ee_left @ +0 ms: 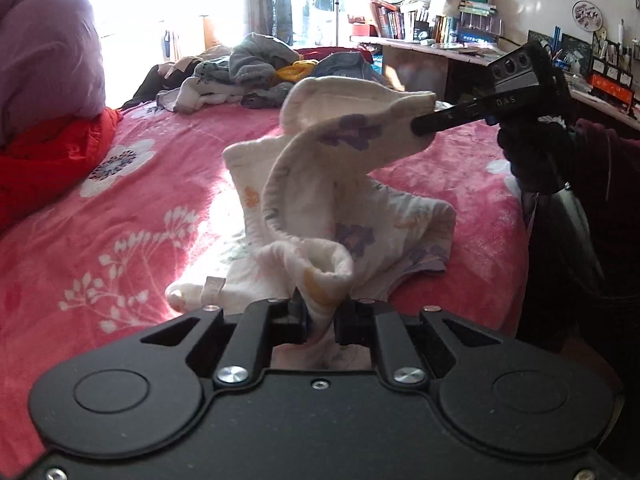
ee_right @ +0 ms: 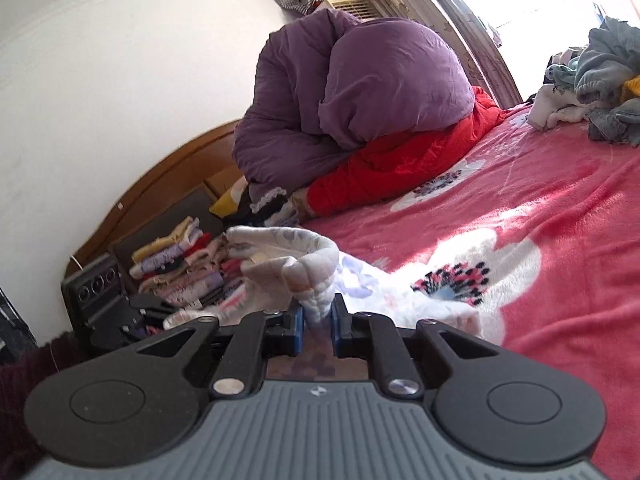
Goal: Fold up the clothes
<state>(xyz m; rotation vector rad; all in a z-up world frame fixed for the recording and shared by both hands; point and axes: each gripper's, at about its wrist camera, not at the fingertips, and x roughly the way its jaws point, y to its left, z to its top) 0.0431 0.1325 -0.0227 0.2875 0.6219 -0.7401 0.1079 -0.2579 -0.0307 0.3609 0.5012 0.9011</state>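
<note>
A white quilted garment with purple and orange flowers hangs over the pink floral bedspread, partly lifted. My left gripper is shut on its near edge. My right gripper comes in from the right and is shut on the raised far edge. In the right wrist view my right gripper pinches the garment between its blue pads, and the left gripper's body shows at the left.
A pile of unfolded clothes lies at the far end of the bed. A purple duvet and red quilt sit by the headboard. Folded clothes are stacked beside the bed. A cluttered desk stands at the right.
</note>
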